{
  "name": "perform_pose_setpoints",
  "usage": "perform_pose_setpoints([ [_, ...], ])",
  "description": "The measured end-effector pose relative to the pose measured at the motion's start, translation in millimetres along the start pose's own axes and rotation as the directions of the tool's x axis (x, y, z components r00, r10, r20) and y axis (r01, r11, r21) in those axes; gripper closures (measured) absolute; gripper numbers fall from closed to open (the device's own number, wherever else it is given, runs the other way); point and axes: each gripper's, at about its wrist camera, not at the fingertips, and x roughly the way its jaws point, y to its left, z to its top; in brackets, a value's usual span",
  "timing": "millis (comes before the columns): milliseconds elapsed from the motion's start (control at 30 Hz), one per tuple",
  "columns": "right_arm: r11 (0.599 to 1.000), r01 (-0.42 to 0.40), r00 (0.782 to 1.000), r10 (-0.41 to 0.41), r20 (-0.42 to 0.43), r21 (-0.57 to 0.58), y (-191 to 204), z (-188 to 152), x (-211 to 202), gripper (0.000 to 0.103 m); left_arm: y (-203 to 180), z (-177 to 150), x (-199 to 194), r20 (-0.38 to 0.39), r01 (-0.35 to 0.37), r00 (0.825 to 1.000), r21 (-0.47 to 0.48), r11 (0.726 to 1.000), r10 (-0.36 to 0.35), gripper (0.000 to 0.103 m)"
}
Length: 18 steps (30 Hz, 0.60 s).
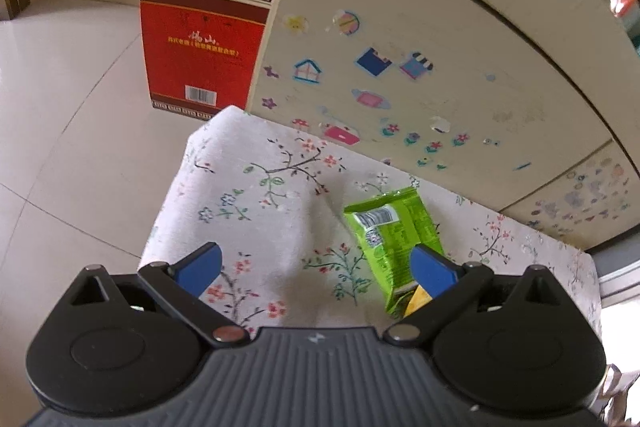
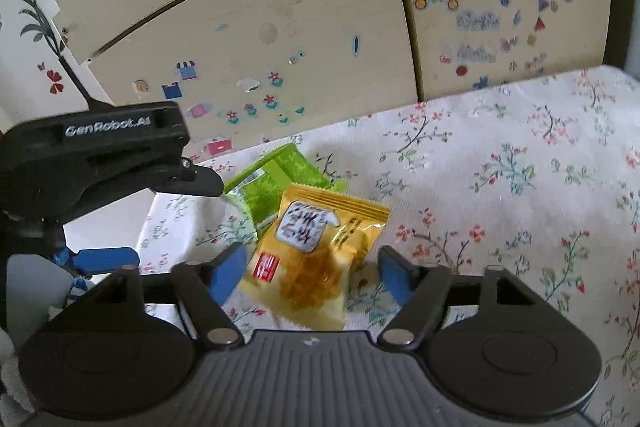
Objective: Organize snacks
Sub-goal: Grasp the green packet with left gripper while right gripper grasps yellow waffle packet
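A green snack packet lies on the floral cloth, overlapping a yellow snack packet that shows in the left wrist view only as a corner. My left gripper stands wide open over the cloth, its right finger over the green packet's lower edge. In the right wrist view the green packet sits behind the yellow one. My right gripper straddles the yellow packet. Its left finger is at the packet's edge and a gap remains at its right finger.
A cream cabinet covered in stickers stands right behind the cloth-covered surface. A red carton with a plastic bag on top sits on the tiled floor to the left. The left gripper's body crowds the right view's left side.
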Motion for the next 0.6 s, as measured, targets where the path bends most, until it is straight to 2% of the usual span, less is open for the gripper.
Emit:
perform_pose_setpoints([
  [33,1.000,0.017,1.000,-0.017,0.006,-0.022,0,0,1,0.043,-2,0,2,-0.003,-0.002,1.000,-0.001,1.000,0.002,0.003],
  [67,0.999,0.028,1.000,-0.028,0.013,-0.039,-1,0,1,0.054,-4,0,4,-0.006,-0.002,1.000,-0.001,1.000,0.002,0.003],
  [133,0.999,0.045,0.999,-0.045,0.014,-0.030,-8,0,-1,0.063,-9,-1,9,-0.013,0.001,1.000,-0.001,1.000,-0.001,0.003],
  [367,0.995,0.079,0.996,-0.081,0.030,0.060,-49,9,-10,0.068,-36,-2,25,-0.019,0.013,1.000,0.014,1.000,-0.013,0.002],
  [600,0.990,0.079,0.996,-0.084,0.041,0.114,-74,12,-16,0.069,-60,-2,42,0.005,-0.021,1.000,0.033,0.999,0.021,0.002],
])
